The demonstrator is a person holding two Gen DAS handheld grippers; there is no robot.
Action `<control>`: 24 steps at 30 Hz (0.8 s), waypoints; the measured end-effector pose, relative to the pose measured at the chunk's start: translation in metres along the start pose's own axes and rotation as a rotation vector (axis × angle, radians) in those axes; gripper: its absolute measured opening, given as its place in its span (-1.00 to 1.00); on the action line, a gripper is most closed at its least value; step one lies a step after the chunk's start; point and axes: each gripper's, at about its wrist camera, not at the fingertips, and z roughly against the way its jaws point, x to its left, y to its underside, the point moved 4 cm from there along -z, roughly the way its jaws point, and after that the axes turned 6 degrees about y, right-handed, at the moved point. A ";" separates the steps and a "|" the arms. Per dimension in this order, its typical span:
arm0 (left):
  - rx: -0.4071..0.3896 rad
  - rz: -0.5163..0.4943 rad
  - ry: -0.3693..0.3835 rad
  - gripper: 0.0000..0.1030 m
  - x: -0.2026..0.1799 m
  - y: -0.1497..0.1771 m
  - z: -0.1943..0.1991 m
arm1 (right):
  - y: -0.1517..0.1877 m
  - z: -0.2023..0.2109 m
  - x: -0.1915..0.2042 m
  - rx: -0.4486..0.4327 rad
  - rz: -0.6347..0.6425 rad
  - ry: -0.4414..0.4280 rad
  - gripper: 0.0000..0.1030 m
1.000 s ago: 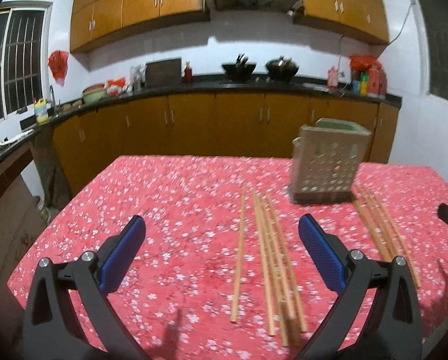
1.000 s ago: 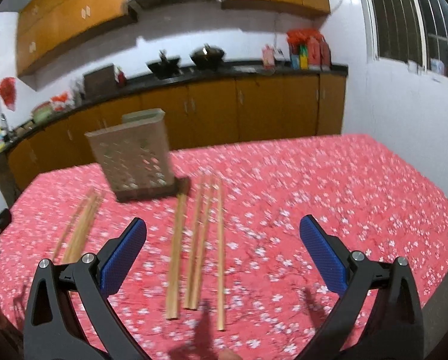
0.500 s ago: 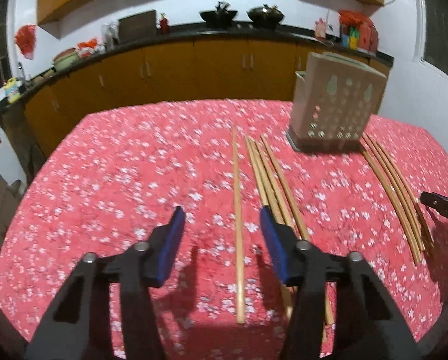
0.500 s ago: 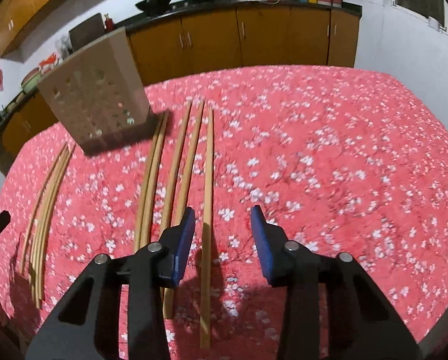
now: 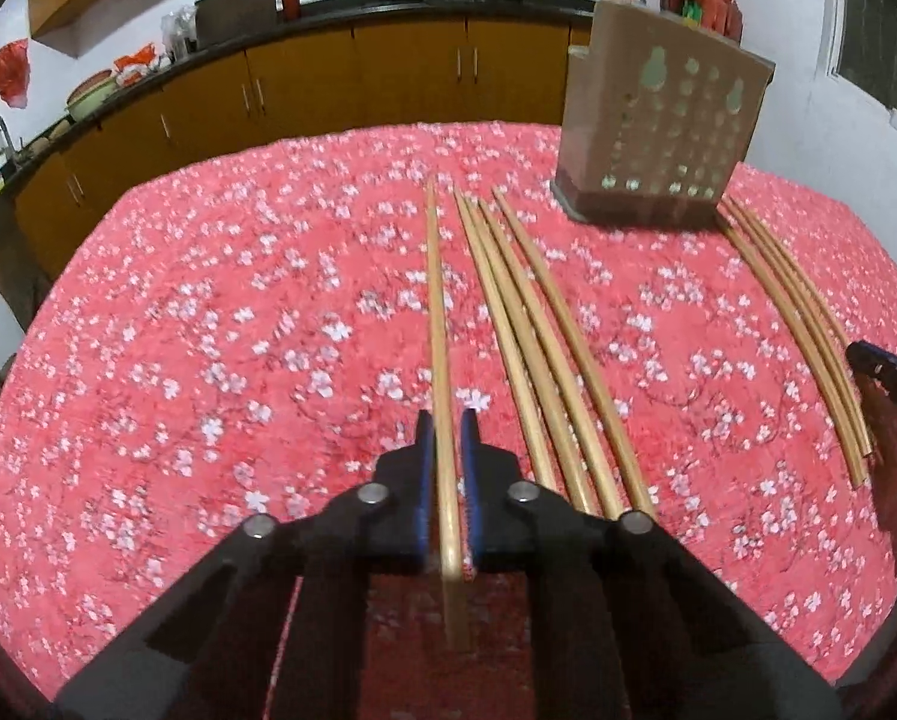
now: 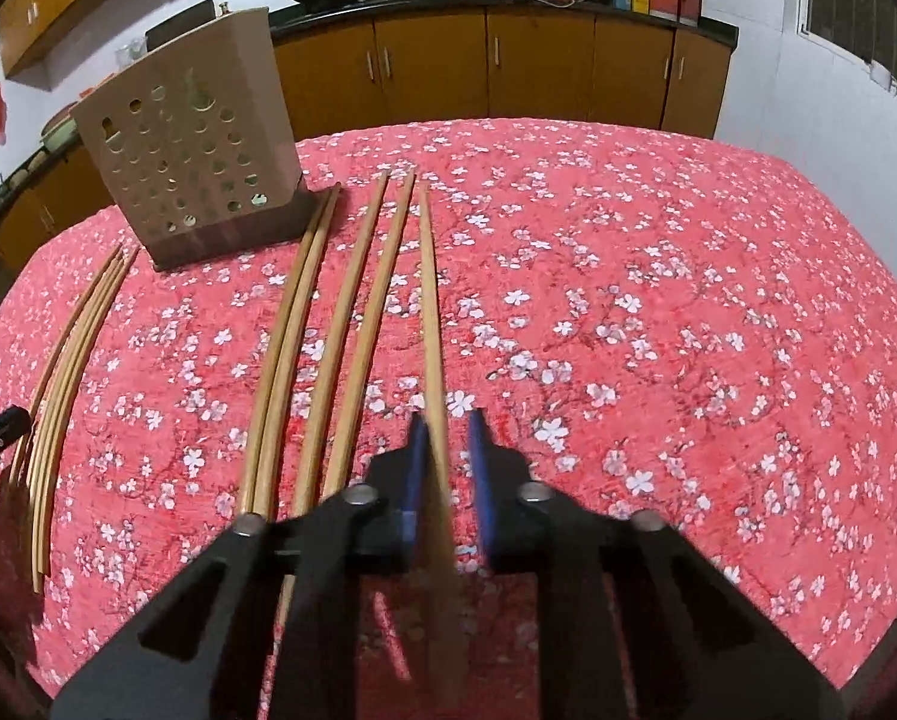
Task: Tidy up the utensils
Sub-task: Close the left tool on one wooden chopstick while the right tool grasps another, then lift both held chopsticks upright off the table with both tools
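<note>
In the left wrist view my left gripper [image 5: 446, 438] is shut on the near end of a long wooden chopstick [image 5: 436, 300], the leftmost of a row lying on the red flowered tablecloth. Several more chopsticks [image 5: 538, 330] lie just to its right. In the right wrist view my right gripper [image 6: 446, 438] is shut on the rightmost chopstick [image 6: 429, 288] of another row [image 6: 340, 324]. The beige perforated utensil holder [image 5: 658, 120] [image 6: 190, 156] stands upright at the back between the two rows.
The table [image 5: 208, 330] [image 6: 688, 300] has bare cloth to the left of the left row and to the right of the right row. Each view shows the other row [image 5: 790, 312] [image 6: 70, 372] at its side. Kitchen cabinets and a counter run behind.
Both grippers came down and forward to the table, tilted downward, and went from wide open to shut, each on a chopstick at the outer edge of its row.
</note>
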 end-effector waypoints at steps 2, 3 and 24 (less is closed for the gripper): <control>-0.006 0.007 0.005 -0.84 0.002 -0.002 -0.001 | -0.004 -0.005 -0.001 0.004 0.003 0.001 -0.85; -0.003 0.009 0.006 -0.84 0.004 -0.005 -0.003 | -0.005 -0.006 -0.002 0.005 0.005 0.004 -0.85; -0.020 0.053 0.009 -0.82 0.027 -0.048 -0.038 | -0.033 -0.034 -0.019 -0.026 -0.007 0.023 -0.85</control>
